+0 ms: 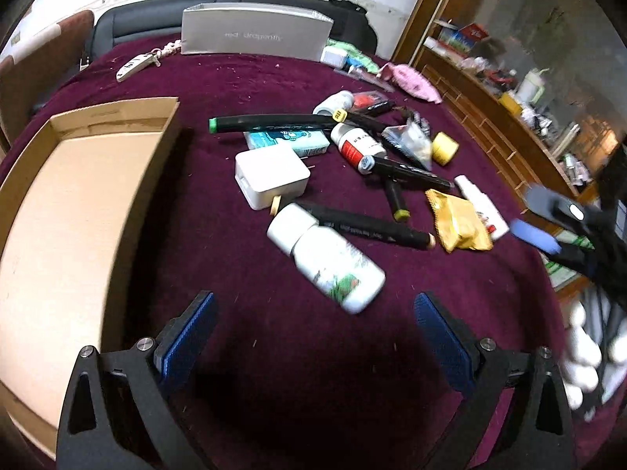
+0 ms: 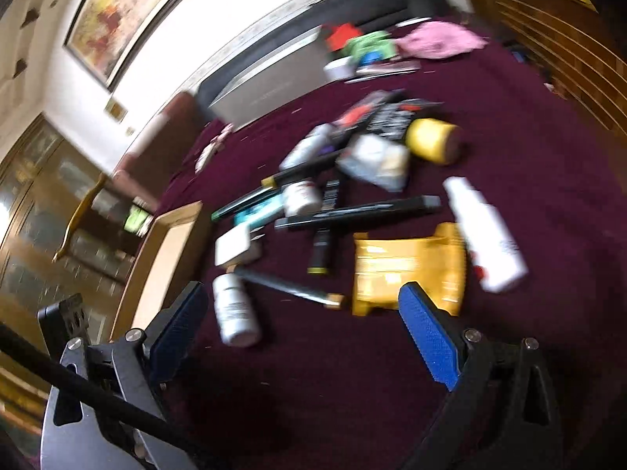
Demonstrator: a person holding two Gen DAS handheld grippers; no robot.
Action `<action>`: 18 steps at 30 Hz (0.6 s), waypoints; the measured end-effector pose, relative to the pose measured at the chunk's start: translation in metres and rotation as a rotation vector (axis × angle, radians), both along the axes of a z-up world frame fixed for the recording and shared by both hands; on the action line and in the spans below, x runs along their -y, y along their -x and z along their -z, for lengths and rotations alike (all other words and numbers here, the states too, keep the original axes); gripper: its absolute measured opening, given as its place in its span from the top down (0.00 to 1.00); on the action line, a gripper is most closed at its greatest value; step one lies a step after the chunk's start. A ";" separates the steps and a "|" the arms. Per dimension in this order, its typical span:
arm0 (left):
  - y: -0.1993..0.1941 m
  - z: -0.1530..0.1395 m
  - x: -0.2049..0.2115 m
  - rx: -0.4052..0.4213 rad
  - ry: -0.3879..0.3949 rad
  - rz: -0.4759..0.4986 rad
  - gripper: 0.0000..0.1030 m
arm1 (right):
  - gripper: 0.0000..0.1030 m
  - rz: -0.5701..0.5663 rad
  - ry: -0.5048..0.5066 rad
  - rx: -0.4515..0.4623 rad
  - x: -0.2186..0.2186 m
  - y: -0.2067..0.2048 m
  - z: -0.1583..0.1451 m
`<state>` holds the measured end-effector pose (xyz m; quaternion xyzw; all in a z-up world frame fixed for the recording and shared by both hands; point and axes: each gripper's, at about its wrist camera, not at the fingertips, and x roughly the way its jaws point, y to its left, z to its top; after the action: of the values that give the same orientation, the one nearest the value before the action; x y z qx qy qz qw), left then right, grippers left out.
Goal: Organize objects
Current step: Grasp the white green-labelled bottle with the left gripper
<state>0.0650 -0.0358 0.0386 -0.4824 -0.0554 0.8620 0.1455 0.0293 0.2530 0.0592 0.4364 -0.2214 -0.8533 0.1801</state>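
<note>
The carton, an open shallow cardboard tray with nothing in it, lies on the maroon cloth of the table. Just beside its right wall sits a white charger, and beyond that the jumble spreads away from the carton: a green-capped marker across a teal packet, a white bottle with a red label, a lying white bottle printed with green leaves, a black marker behind it, a yellow-tipped marker, a gold sachet, a white tube and a yellow tape roll. Print on the labels is too small or blurred to read. Past the carton's far end a grey box stands on edge, its mirrored lettering reading roughly "red dragonfly"; a key fob lies to its left and a pink pouch to its right. The left tongs hover wide, nothing between the blue pads, the carton's right wall by the left pad. The right tongs are wide too, over the sachet and the leafy bottle, gripping neither. A dark sofa backs the table, wooden shelving runs along the side far from the carton, and a framed painting hangs on the white wall.
</note>
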 end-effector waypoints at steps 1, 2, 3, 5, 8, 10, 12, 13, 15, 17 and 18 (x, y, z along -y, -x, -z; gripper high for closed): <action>0.007 0.004 -0.005 0.019 0.015 -0.005 0.13 | 0.04 0.013 0.005 0.003 -0.007 0.001 0.003; 0.014 0.007 -0.010 0.037 0.025 -0.013 0.18 | 0.04 0.028 0.013 0.004 -0.013 0.001 0.006; 0.021 0.011 -0.012 0.057 0.037 -0.020 0.20 | 0.04 0.042 0.021 0.003 -0.018 0.000 0.008; 0.033 0.020 -0.018 0.086 0.051 -0.039 0.23 | 0.04 0.052 0.026 -0.003 -0.024 -0.001 0.008; 0.038 0.022 -0.032 0.032 0.148 -0.030 0.48 | 0.04 0.049 0.017 -0.016 -0.024 -0.005 0.007; 0.035 0.021 -0.034 0.000 0.164 0.002 0.72 | 0.04 0.032 -0.003 -0.023 -0.018 -0.005 0.006; 0.030 0.020 -0.026 0.003 0.123 0.026 0.72 | 0.04 0.016 -0.019 -0.024 -0.014 -0.006 0.008; 0.026 0.020 -0.018 0.008 0.094 0.029 0.72 | 0.04 0.001 -0.026 -0.021 -0.011 -0.005 0.008; 0.020 0.017 -0.008 0.011 0.074 0.024 0.72 | 0.04 -0.011 -0.038 -0.010 -0.005 -0.004 0.012; 0.012 0.013 0.003 0.012 0.066 0.018 0.72 | 0.04 -0.034 -0.042 0.002 0.004 -0.001 0.016; 0.009 0.012 0.008 0.012 0.061 0.018 0.72 | 0.04 -0.046 -0.049 0.006 0.010 0.001 0.017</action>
<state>0.0562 -0.0436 0.0270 -0.4923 -0.0257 0.8591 0.1379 0.0280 0.2426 0.0423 0.4483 -0.1911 -0.8527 0.1881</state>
